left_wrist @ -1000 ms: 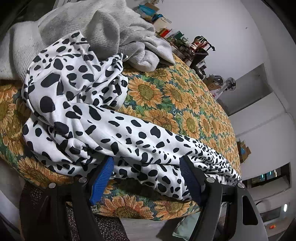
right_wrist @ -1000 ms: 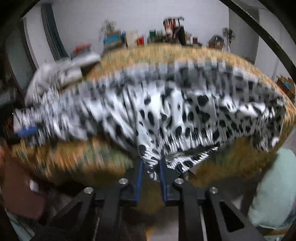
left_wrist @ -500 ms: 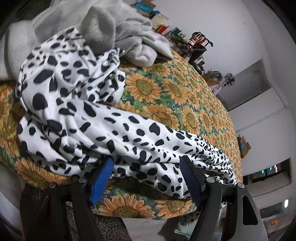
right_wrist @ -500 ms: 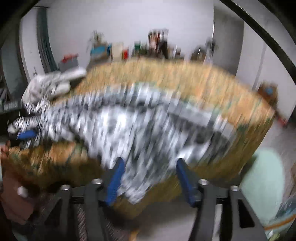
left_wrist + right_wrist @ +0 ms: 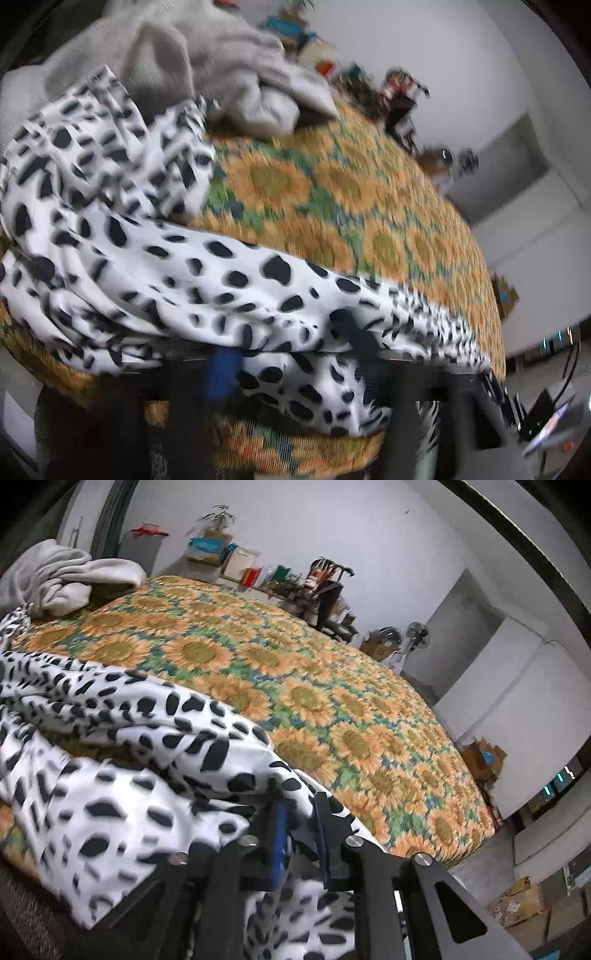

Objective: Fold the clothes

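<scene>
Here spotted garment (image 5: 155, 734) bunched, black-on-white, on sunflower bedspread (image 5: 332, 686).

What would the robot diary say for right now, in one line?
right gripper: shut on spotted garment | left gripper: open around it | on sunflower bed

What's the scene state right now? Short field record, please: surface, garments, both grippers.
surface: bed with orange sunflower-print cover
garment in work: white black-spotted fabric garment, bunched along the near edge of the bed, partly hanging over it
other garment: grey crumpled fleece garment, at the far corner, untouched
left gripper: jaws apart, spotted fabric draped between and over them; blurred
right gripper: jaws nearly together, pinching a fold of the spotted garment
background: cluttered shelf along wall
</scene>
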